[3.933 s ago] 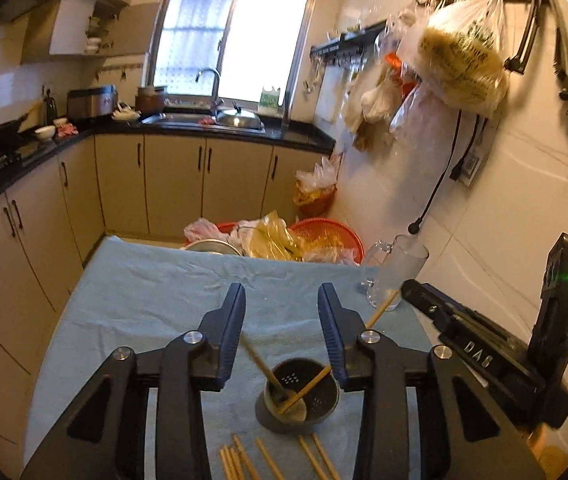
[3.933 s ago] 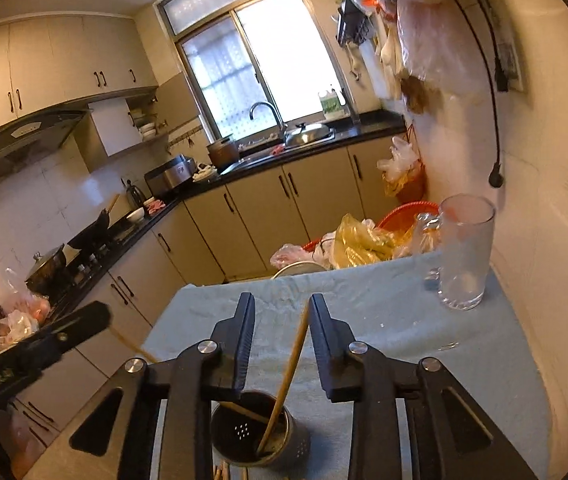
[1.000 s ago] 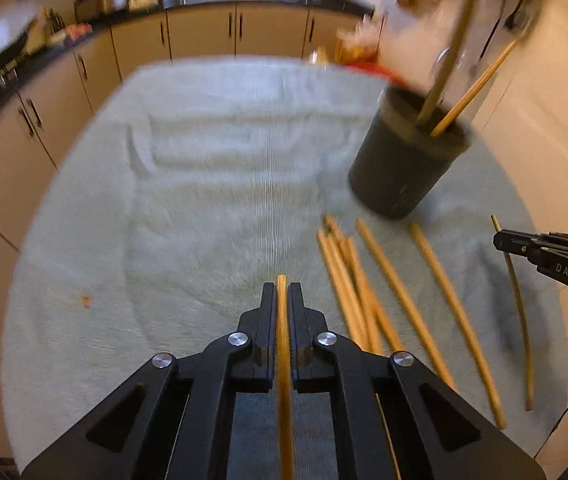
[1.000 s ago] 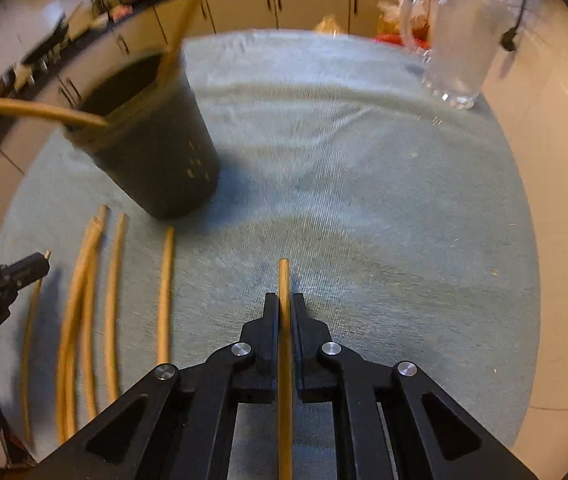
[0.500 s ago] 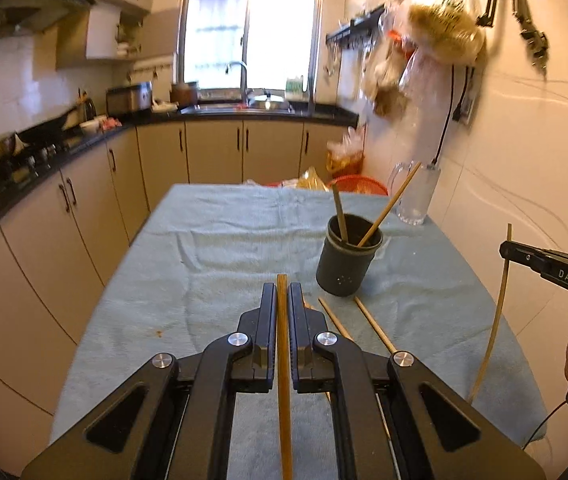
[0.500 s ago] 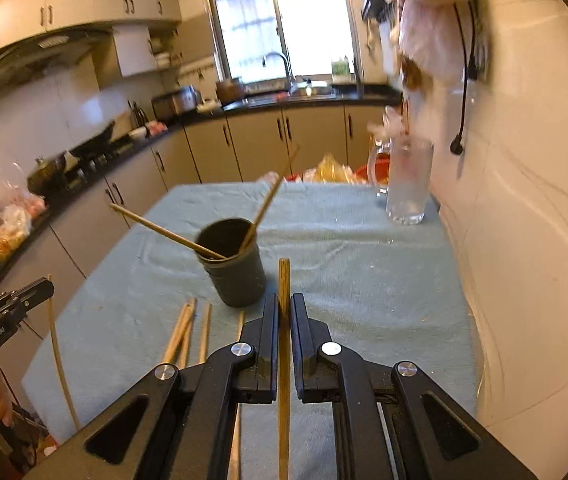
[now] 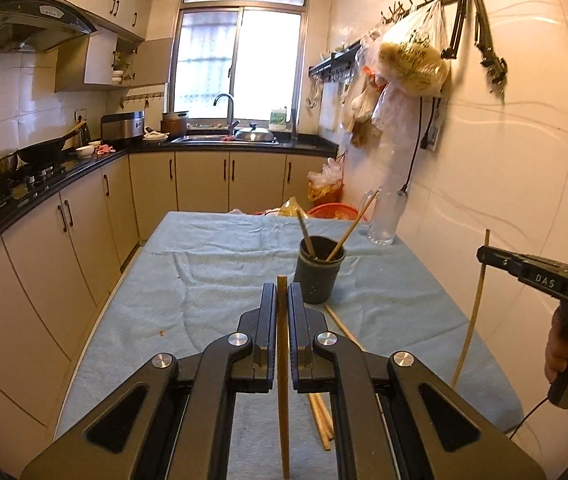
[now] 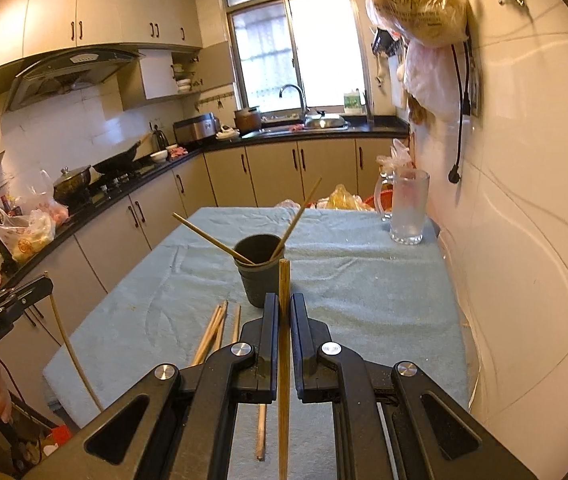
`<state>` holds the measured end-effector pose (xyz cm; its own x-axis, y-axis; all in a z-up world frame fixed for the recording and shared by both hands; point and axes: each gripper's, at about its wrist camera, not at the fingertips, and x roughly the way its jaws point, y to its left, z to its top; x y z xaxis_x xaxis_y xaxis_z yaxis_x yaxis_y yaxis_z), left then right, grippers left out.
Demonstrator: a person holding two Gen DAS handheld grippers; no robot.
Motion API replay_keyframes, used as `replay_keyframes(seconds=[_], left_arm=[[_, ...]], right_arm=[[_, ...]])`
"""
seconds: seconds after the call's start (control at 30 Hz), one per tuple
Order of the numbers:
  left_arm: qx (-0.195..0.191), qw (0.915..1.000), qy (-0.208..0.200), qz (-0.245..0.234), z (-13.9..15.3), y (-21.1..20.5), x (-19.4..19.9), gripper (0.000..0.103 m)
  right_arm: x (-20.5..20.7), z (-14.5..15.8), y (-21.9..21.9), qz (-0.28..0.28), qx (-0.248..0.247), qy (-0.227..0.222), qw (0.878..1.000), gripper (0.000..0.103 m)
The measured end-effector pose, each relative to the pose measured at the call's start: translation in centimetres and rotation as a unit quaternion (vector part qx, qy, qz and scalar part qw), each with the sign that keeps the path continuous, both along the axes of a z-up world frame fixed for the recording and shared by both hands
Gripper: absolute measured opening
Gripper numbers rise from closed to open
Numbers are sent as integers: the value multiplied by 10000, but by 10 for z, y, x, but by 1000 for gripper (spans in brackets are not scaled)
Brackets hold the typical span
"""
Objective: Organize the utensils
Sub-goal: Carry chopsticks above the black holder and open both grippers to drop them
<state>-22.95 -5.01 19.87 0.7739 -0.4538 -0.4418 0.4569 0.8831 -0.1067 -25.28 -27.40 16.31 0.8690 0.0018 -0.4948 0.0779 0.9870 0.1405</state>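
A long bench (image 7: 212, 280) covered with a pale blue-green towel fills the middle of a narrow kitchen. Near its centre stands a dark cup (image 7: 318, 272), upright, with two chopsticks leaning out of it at angles. More chopsticks (image 8: 214, 332) lie loose on the towel just in front of the cup, roughly side by side.

The left gripper (image 7: 282, 312) is closed tight on one chopstick (image 7: 283, 360), its fingers pressing on either side, with the top end poking a little above them and the rest hanging below. The right gripper (image 8: 284, 320) is closed the same way on a second chopstick (image 8: 283, 360). Both are held in the air, short of the cup and pointing toward it.

The chopsticks are thin, straight, light-brown sticks, probably bamboo or wood. They look very light and stiff, and smooth enough to slip or swing in a pinch. Both are held close to the top end, so the long lower part could swing. A hold nearer the middle would likely steady them. The cup looks light too and might tip if a stick knocks its rim.
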Motion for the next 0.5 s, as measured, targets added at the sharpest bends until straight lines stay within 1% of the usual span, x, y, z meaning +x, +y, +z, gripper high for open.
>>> replay_keyframes(seconds=[0.1,0.27,0.33,0.5], left_arm=[[-112,9999,-12,-101,8,-4,-1,5],[-208,9992,-151,-298,25,-20,6,5],[-270,9986,-214,-402,36,-30,14,5],[-338,9976,-406,-442,64,-56,42,5]], right_arm=[[-2,4,-1,2,43,-107,9999,6],[5,10,-6,-43,144,-218,9996,6],[11,13,-9,-77,209,-280,9994,6],[36,30,-22,-143,422,-557,9975,6]])
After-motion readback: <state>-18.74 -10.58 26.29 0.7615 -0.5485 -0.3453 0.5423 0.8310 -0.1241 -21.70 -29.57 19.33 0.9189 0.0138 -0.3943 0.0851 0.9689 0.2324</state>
